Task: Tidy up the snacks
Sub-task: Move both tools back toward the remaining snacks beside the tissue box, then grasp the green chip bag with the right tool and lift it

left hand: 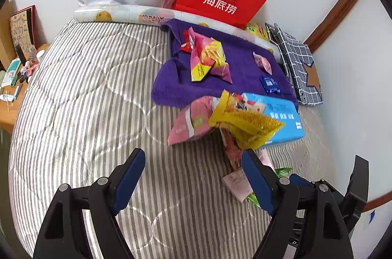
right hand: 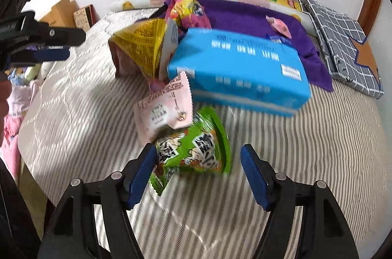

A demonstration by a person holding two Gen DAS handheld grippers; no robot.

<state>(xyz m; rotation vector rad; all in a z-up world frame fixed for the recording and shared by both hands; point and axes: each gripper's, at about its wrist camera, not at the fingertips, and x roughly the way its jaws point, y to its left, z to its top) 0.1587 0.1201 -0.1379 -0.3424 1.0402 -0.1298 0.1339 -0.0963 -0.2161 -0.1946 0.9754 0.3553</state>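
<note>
On the striped bed (right hand: 281,161), our right gripper (right hand: 198,168) spreads wide around the green snack bag (right hand: 196,153); our left gripper (left hand: 193,175) gapes empty. Nearby, a blue box (right hand: 242,68) lies closed.

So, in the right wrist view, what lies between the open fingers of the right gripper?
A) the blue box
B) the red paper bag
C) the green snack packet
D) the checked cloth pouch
C: the green snack packet lies on the striped bedcover between the spread fingers of the right gripper, while the blue box sits farther back.
</note>
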